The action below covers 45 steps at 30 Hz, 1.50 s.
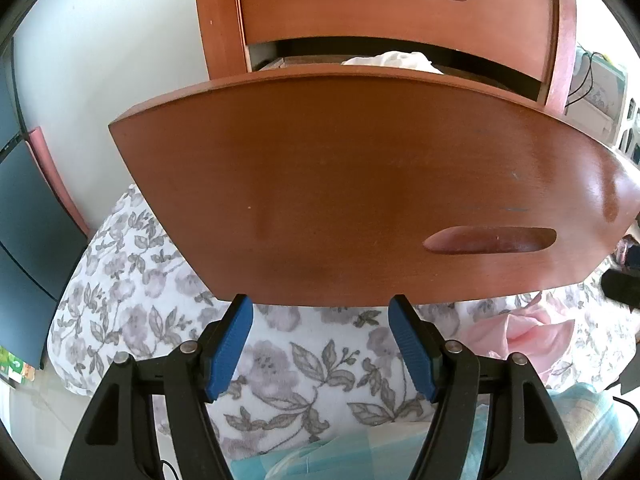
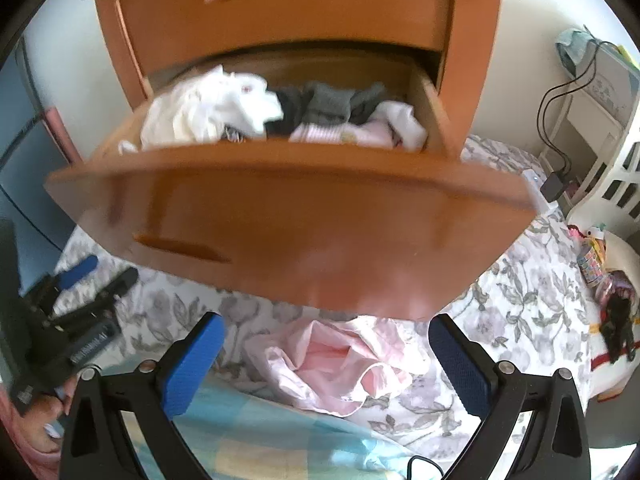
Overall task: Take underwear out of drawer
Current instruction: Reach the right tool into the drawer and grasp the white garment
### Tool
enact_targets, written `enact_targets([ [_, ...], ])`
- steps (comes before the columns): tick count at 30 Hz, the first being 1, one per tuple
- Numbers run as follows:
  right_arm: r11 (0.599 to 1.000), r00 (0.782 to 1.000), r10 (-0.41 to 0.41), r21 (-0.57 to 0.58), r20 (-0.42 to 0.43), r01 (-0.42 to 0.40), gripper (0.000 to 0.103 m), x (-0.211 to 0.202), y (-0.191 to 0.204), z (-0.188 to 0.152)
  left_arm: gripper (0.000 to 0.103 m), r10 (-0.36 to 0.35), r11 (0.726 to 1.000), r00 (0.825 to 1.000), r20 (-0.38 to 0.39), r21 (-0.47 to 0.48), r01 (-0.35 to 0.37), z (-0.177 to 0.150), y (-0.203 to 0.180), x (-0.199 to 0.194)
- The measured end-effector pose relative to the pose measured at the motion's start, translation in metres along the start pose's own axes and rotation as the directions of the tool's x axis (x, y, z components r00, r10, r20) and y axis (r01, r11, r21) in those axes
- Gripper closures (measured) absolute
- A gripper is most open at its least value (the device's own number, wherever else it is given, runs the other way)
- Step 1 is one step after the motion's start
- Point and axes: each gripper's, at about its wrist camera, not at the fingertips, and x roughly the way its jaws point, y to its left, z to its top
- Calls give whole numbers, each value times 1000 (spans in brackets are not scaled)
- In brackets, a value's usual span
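Observation:
The wooden drawer [image 2: 280, 220] is pulled out over the bed, with its front [image 1: 360, 180] close to both cameras. Inside lie white garments [image 2: 208, 108], grey ones [image 2: 328, 100] and a white-and-pink piece [image 2: 360, 130]. A pink piece of underwear [image 2: 340, 360] lies crumpled on the floral bedspread [image 2: 532, 296] below the drawer front. My right gripper [image 2: 326, 322] hangs above it, open wide and holding nothing. My left gripper [image 1: 320, 306] sits just under the drawer front's lower edge, its fingers apart with nothing between them. It also shows at the left of the right wrist view [image 2: 104, 274].
The upper drawer [image 2: 280, 0] is shut. A white slatted basket [image 2: 612, 184], a black cable and plug [image 2: 554, 188] and small toys [image 2: 596, 264] stand at the right. A blue-checked cloth [image 2: 248, 432] lies near the camera. A dark cabinet [image 1: 24, 220] is at the left.

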Motion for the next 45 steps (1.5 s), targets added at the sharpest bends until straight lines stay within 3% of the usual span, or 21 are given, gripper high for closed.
enact_targets([
  [6, 999, 987, -53, -1, 152, 54, 0, -41, -4, 21, 32, 1, 1000, 1000, 15, 2, -1, 0, -1, -3],
  [12, 998, 953, -42, -22, 300, 51, 0, -85, -4, 67, 32, 1, 1000, 1000, 19, 3, -1, -2, -1, -3],
  [20, 997, 930, 27, -74, 365, 1, 0, -106, 14, 129, 32, 4, 1000, 1000, 16, 0, -4, -1, 0, -3],
  [25, 991, 945, 51, -133, 324, -8, 0, -88, 31, 151, 32, 6, 1000, 999, 31, -1, -6, -2, 0, -6],
  [28, 984, 970, 73, -174, 232, -33, 0, -59, 47, 162, 32, 6, 1000, 1000, 30, 1, -6, -2, 0, -6],
  [32, 972, 988, 90, -228, 125, -59, 0, -22, 69, 166, 32, 3, 1000, 1000, 30, -3, -3, -2, 1, -6],
  [39, 944, 996, 90, -318, -1, -86, 5, 27, 109, 164, 32, -5, 1000, 1000, 19, -6, 5, -1, 2, -3],
  [45, 932, 996, 73, -350, -57, -88, 11, 51, 127, 167, 32, -11, 1000, 1000, 11, -8, 11, -1, 2, 0],
])
